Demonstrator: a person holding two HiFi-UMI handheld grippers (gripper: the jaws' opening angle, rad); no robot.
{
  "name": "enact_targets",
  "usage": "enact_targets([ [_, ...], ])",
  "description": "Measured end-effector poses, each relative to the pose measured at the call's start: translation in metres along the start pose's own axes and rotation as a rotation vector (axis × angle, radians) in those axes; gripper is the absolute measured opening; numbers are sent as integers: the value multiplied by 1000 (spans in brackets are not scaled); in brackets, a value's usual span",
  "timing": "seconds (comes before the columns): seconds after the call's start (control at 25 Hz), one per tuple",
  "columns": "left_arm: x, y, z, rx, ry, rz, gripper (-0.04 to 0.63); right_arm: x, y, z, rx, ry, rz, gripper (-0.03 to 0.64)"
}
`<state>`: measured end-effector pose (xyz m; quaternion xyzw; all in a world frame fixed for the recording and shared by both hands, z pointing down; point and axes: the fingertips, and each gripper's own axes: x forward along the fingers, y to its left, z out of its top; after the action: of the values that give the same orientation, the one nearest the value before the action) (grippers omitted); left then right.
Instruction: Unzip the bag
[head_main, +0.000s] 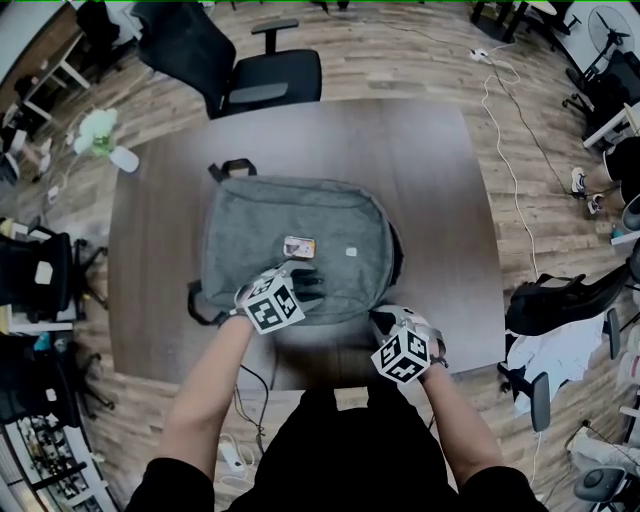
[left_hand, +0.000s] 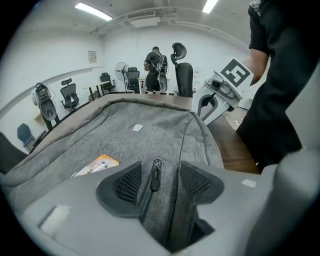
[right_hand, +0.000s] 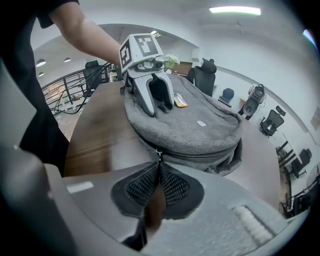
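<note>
Bag (head_main: 330, 215) flat on table (head_main: 440, 180), toward my edge; grey, both zips I can see run closed, contents hidden from me. Orange tag (head_main: 299, 246) and small white patch (head_main: 350, 252) on its face, black handle (head_main: 232, 167) at far end. My left gripper (left_hand: 157, 182) rests on bag, jaws wide apart, pocket pull (left_hand: 155, 176) lying loose between pads, unpinched. My right gripper (right_hand: 159, 172) at bag's near corner, jaws pressed together on main pull (right_hand: 159, 156); only pull's top shows, rest buried between pads
</note>
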<state>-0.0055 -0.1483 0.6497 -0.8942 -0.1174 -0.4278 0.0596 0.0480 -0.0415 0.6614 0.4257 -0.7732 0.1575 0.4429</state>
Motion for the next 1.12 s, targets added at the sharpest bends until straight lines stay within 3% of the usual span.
enact_targets([
  [0.28, 16, 4, 19, -116, -26, 78, 261, -9, -16, -14, 7, 20, -37, 12],
  [0.56, 18, 10, 28, -193, -36, 121, 244, 1, 19, 3, -36, 2, 10, 12],
  [1.12, 20, 13, 33, -214, -33, 136, 244, 35, 76, 52, -76, -37, 67, 15],
])
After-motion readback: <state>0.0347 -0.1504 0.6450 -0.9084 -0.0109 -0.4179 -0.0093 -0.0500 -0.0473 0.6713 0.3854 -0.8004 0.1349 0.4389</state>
